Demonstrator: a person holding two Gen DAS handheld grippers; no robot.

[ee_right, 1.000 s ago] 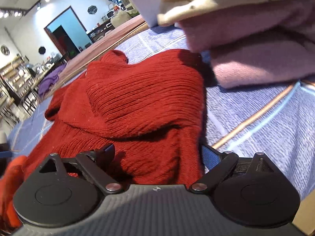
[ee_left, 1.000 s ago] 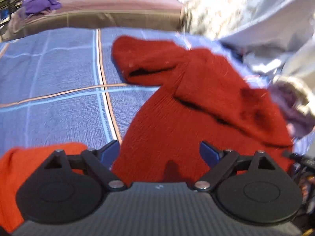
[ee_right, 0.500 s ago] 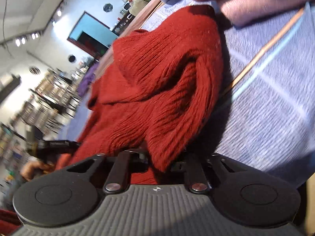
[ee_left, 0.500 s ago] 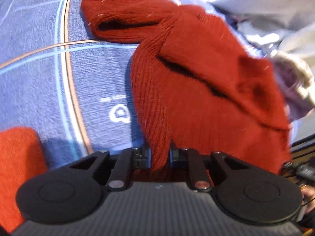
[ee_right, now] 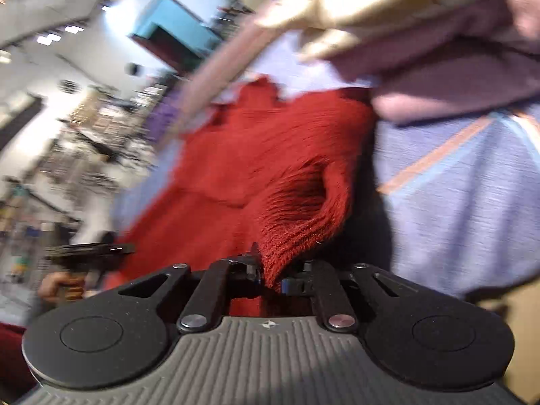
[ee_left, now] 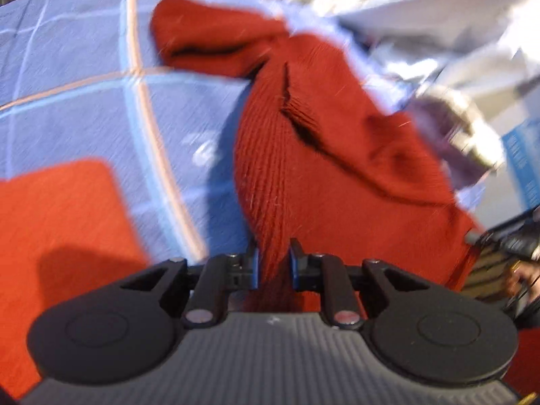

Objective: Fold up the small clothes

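A dark red ribbed knit sweater [ee_left: 337, 155] lies crumpled on a blue checked bedspread [ee_left: 74, 114]. My left gripper [ee_left: 274, 263] is shut on a bunched edge of the sweater and lifts it off the spread. My right gripper [ee_right: 271, 275] is shut on another edge of the same red sweater [ee_right: 270, 162], which hangs stretched between the two. One sleeve lies folded at the far end in the left wrist view. Both views are motion-blurred.
A folded orange-red garment [ee_left: 57, 222] lies on the spread to the near left. A pile of pink and cream clothes [ee_right: 438, 50] sits at the far right, also visible in the left wrist view [ee_left: 452, 125]. A white sheet [ee_left: 422, 17] lies beyond. Shelves fill the room's left side.
Both grippers went from open around the sweater's edges to shut on them a second ago. Since then both have lifted and pulled the sweater, and the views have tilted.
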